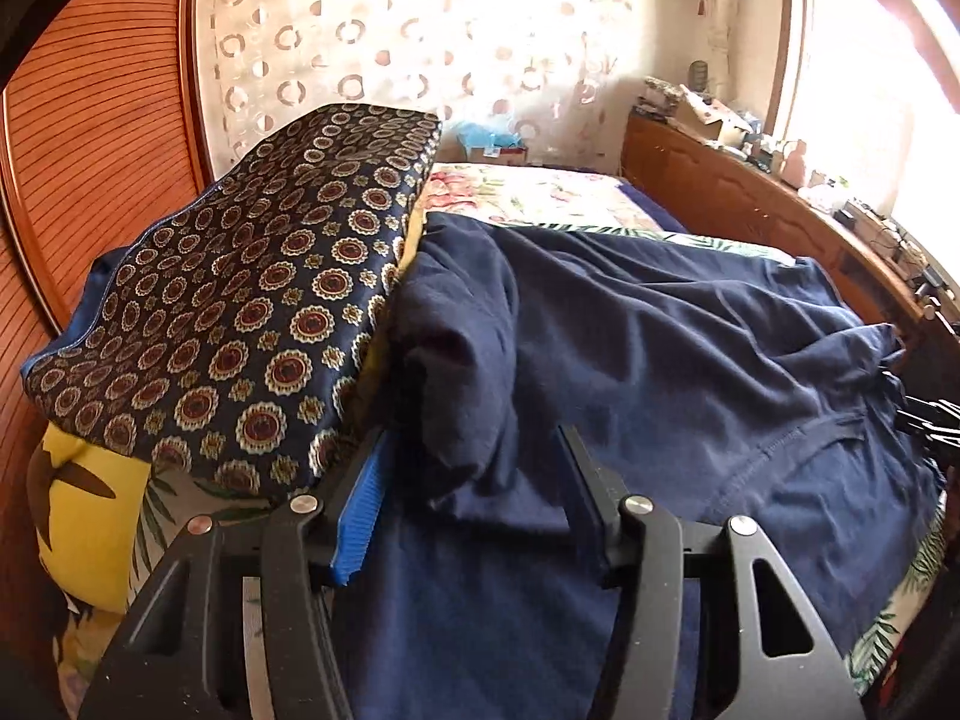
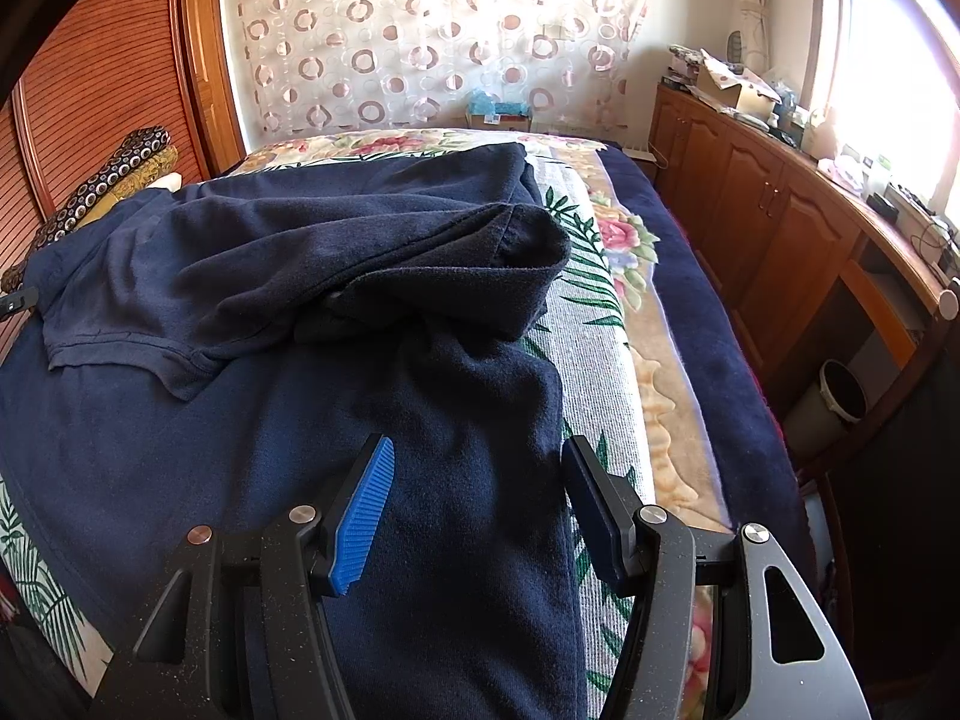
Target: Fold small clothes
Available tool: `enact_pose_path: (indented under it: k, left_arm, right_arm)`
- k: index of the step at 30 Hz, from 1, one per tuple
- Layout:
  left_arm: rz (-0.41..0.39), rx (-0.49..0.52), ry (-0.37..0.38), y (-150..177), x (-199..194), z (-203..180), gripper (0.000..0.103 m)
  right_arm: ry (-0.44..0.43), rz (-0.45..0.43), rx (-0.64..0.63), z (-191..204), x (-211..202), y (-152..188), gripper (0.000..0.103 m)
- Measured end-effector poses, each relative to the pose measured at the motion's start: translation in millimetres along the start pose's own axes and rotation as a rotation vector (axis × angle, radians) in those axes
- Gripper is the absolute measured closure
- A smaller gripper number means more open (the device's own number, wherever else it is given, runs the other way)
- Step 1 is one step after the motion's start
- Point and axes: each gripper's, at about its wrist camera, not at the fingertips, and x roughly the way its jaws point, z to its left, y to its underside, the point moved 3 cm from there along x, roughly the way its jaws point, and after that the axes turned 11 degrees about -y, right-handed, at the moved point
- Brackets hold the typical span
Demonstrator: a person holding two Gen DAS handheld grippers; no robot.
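Observation:
A navy blue garment (image 1: 690, 372) lies spread and rumpled on the bed. In the left wrist view my left gripper (image 1: 474, 468) is open, its jaws standing either side of a raised fold of the cloth without closing on it. In the right wrist view the same garment (image 2: 300, 300) has a sleeve folded over its body. My right gripper (image 2: 477, 474) is open and empty just above the garment's right edge. The tip of the right gripper (image 1: 930, 414) shows at the far right of the left wrist view.
A patterned navy pillow (image 1: 252, 312) and a yellow cushion (image 1: 90, 516) lie left of the garment. The floral bedspread (image 2: 606, 324) lies under it. A wooden cabinet (image 2: 780, 240) with clutter runs along the right. A bin (image 2: 840, 396) stands beside the bed.

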Motion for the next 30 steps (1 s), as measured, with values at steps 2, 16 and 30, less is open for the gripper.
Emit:
enact_pose_path:
  k: [2,16,30]
  left_arm:
    - [0.007,-0.006,0.003,-1,4,0,0.047]
    - [0.023,0.009,-0.009,-3,15,-2,0.054]
    - [0.017,-0.006,-0.027,-3,16,13,0.093]
  right_arm:
    - [-0.010,-0.017,-0.001,0,-3,0,0.043]
    - [-0.251,-0.074,0.078,23,0,-36,0.043]
    - [-0.211,0.009,0.078,44,67,-64,0.088]
